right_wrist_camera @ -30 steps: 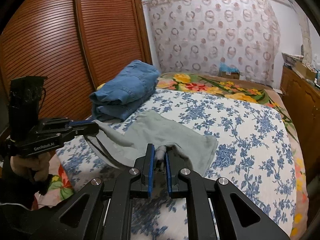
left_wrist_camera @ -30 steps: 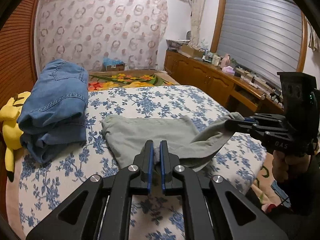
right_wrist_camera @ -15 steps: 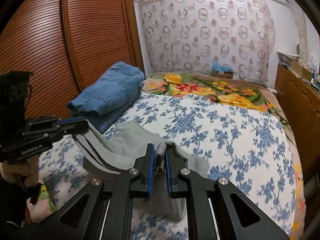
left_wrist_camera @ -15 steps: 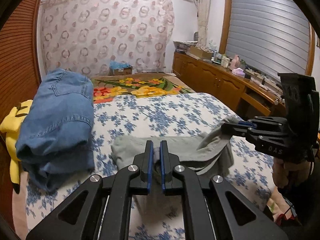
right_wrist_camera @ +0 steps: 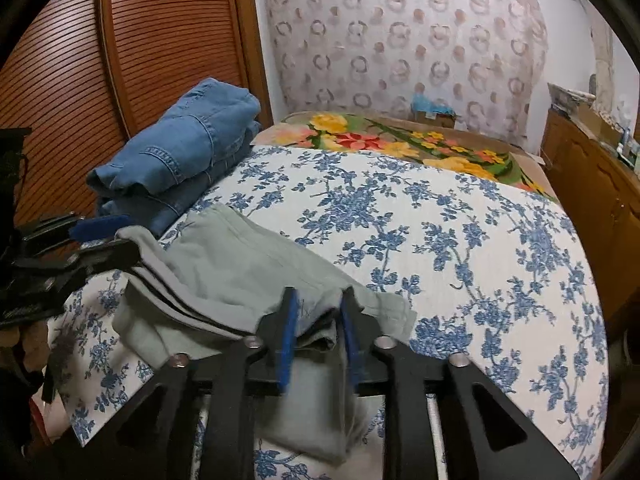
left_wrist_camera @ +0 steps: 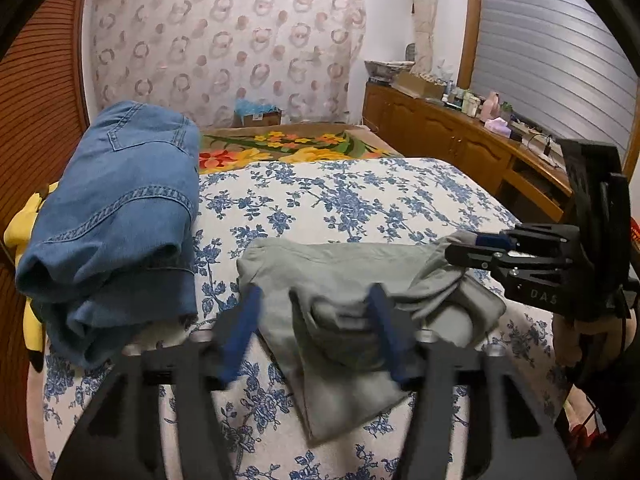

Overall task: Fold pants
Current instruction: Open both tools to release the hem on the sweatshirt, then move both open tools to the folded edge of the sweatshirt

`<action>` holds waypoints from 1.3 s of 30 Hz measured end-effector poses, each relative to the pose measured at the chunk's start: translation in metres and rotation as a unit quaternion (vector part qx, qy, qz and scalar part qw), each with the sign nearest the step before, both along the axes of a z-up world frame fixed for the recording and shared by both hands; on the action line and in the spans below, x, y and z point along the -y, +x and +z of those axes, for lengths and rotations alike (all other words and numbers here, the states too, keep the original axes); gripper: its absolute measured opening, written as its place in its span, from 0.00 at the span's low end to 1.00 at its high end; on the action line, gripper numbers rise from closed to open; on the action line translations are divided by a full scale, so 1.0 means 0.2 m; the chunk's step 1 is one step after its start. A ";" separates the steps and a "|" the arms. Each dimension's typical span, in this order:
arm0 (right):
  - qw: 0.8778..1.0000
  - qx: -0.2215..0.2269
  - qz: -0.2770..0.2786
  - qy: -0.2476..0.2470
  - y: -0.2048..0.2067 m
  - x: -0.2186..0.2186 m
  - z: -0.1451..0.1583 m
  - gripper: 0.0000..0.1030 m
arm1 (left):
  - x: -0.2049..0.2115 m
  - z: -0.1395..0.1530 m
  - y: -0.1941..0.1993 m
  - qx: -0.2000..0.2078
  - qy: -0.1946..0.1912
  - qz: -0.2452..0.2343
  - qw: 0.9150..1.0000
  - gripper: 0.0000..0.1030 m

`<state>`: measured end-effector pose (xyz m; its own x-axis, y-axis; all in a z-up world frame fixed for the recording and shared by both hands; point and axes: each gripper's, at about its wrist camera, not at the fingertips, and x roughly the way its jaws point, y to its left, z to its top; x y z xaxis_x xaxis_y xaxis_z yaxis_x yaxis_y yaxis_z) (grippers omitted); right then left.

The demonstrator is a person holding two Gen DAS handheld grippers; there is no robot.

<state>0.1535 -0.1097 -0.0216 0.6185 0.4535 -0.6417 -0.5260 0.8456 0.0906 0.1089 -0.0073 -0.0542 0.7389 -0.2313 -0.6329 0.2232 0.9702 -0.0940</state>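
Observation:
Grey-green pants (left_wrist_camera: 344, 280) lie folded over on the blue-flowered bedspread (left_wrist_camera: 360, 200); they also show in the right wrist view (right_wrist_camera: 240, 272). My left gripper (left_wrist_camera: 314, 308) is wide open, its blue-padded jaws straddling a bunched fold it no longer holds. My right gripper (right_wrist_camera: 318, 312) is partly open around the pants' edge, its pads apart from the cloth. In the left wrist view the right gripper (left_wrist_camera: 476, 248) sits at the pants' right corner. In the right wrist view the left gripper (right_wrist_camera: 100, 236) is at the left edge.
A stack of folded blue jeans (left_wrist_camera: 116, 208) lies at the bed's left side, next to a yellow plush toy (left_wrist_camera: 24, 220). A flowered blanket (left_wrist_camera: 288, 148) covers the far end. A wooden dresser (left_wrist_camera: 460, 136) runs along the right; a slatted wardrobe (right_wrist_camera: 120, 60) stands left.
Both grippers carried the pants' end forward over the rest, lowered it onto the bed and opened. The left jaws opened wide; the right jaws opened part way.

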 end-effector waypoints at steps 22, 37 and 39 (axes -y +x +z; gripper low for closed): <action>0.997 -0.031 -0.006 -0.063 -0.11 0.02 -0.12 0.53 | 0.03 -0.25 -0.01 -0.079 0.016 -0.009 0.997 0.67; 0.998 -0.044 -0.020 -0.028 -0.18 0.15 -0.13 0.65 | 0.01 -0.27 0.00 -0.080 0.017 0.003 0.997 0.79; 0.998 -0.052 -0.015 -0.020 -0.21 0.18 -0.13 0.64 | 0.01 -0.27 0.00 -0.080 0.017 0.003 0.997 0.79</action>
<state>0.1111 -0.1457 -0.0475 0.5605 0.4090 -0.7201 -0.4903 0.8646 0.1094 0.1089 -0.0094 -0.1078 0.6291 -0.2036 -0.7502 0.2019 0.9748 -0.0952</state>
